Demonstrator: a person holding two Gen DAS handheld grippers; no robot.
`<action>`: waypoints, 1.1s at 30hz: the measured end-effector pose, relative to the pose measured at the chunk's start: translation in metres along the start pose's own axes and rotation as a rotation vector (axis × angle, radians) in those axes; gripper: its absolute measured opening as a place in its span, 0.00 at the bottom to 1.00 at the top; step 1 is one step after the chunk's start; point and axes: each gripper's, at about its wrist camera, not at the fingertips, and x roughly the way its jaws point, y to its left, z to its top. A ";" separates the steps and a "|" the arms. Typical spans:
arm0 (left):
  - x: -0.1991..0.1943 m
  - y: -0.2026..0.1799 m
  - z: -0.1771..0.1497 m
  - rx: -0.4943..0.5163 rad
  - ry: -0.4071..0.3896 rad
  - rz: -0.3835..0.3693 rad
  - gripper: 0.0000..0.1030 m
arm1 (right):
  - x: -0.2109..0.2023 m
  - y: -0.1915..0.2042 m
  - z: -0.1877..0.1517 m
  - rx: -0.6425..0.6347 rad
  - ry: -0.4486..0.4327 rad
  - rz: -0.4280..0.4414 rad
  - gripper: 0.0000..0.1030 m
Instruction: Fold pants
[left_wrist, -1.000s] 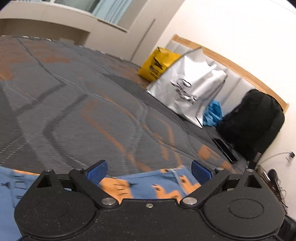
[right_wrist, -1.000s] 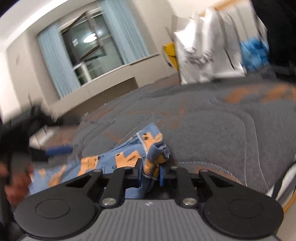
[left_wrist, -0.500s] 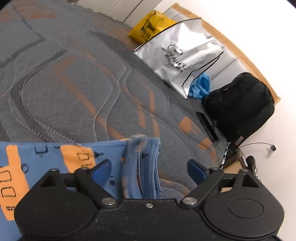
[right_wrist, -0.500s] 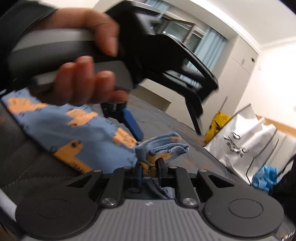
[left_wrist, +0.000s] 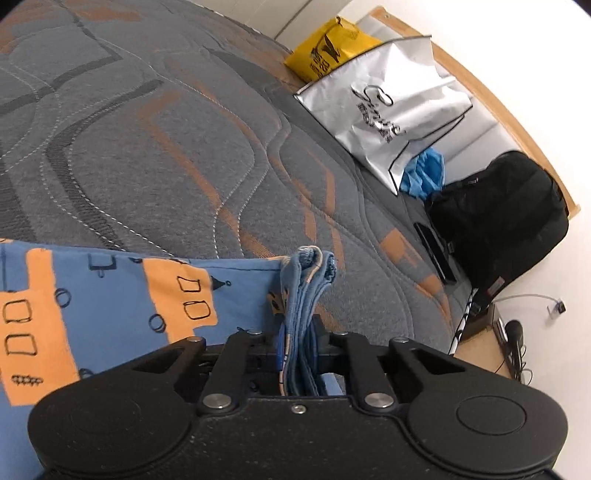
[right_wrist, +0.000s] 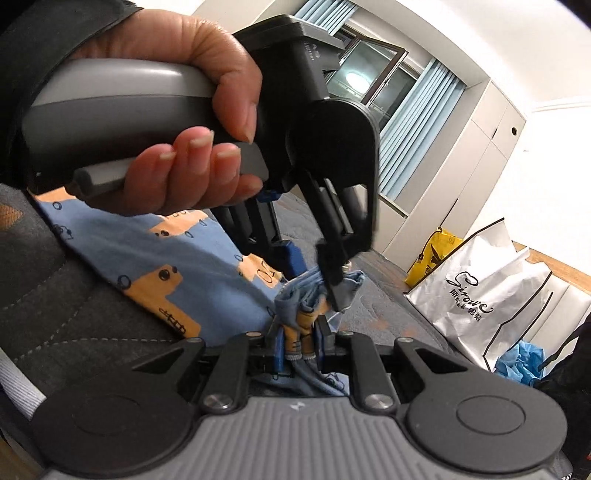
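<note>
Pants (left_wrist: 110, 306) lie spread on the grey-and-orange bedspread (left_wrist: 166, 147) at left, blue with orange print, one end gathered into a bunched edge. Left gripper (left_wrist: 299, 347) has just been closing, and its jaws now pinch that bunch between the pads. Right gripper (right_wrist: 299, 347) is clenched on the same bunch (just beside the left one's fingers (right_wrist: 334, 280), seen from the right wrist). Further right, by the headboard: yellow bag (left_wrist: 325, 51), silver bag (left_wrist: 399, 110), black backpack (left_wrist: 498, 218).
</note>
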 end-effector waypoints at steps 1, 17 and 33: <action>-0.005 0.000 -0.001 -0.001 -0.012 -0.003 0.12 | -0.004 0.000 0.001 0.004 -0.005 -0.002 0.17; -0.132 0.055 -0.031 -0.029 -0.177 0.065 0.11 | -0.041 0.026 0.050 0.110 -0.164 0.226 0.14; -0.149 0.135 -0.058 -0.153 -0.206 0.056 0.13 | -0.020 0.072 0.062 0.118 -0.061 0.377 0.14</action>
